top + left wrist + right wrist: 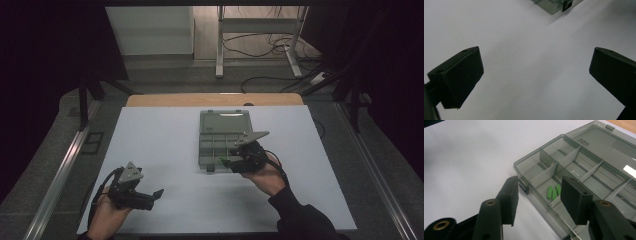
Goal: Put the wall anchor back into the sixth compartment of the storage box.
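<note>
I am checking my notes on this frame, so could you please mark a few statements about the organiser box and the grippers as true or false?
1. The organiser box has its lid open. True.
2. Green pieces lie in a compartment. True.
3. The right gripper grips a green piece. False: its jaws are open, with nothing between them.
4. The left gripper is over the box. False: it is over the bare white sheet, jaws open.
</note>
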`<state>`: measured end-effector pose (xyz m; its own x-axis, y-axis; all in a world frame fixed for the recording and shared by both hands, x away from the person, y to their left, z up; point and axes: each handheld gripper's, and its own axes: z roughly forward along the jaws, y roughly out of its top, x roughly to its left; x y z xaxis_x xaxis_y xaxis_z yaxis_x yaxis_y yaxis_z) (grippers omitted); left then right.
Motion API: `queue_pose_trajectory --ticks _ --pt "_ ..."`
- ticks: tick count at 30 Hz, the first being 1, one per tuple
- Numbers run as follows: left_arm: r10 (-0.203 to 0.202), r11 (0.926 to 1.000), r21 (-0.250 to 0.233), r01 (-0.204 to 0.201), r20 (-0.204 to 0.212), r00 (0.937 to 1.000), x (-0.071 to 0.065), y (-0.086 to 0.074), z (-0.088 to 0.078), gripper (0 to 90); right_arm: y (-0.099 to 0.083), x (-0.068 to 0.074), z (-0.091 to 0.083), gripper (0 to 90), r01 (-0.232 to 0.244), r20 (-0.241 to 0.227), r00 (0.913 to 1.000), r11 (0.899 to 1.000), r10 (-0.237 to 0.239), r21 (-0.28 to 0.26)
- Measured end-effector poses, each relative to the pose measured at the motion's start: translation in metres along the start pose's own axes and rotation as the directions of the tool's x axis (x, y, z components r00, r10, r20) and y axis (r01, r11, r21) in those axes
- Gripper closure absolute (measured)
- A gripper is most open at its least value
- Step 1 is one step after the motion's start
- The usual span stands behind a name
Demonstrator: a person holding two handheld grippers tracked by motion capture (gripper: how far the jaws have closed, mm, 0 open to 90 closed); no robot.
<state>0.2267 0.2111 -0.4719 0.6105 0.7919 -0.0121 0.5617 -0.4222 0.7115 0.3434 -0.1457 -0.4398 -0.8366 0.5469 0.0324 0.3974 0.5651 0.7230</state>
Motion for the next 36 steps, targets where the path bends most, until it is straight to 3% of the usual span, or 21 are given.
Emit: queue_pose_trajectory --ticks 11,27,36 --pt "-0.004 1.0 0.001 0.004 -0.002 1.0 0.0 0.0 -0.002 0.0 -0.011 0.004 -0.015 37.5 -0.002 0.017 0.9999 1.0 0.002 -0.005" --pt "-0.011 0.9999 -0.005 0.011 -0.004 0.9999 -0.001 -0.002 -0.006 0.0 -0.026 0.007 -0.039 18.8 -0.013 0.028 0.9995 0.998 0.015 -0.065" --pt "-0.018 0.9998 -0.011 0.018 -0.012 0.9998 -0.001 -0.003 -0.008 0.0 -0.039 0.003 -0.055 10.1 -0.058 0.028 0.9978 0.995 0.06 -0.084"
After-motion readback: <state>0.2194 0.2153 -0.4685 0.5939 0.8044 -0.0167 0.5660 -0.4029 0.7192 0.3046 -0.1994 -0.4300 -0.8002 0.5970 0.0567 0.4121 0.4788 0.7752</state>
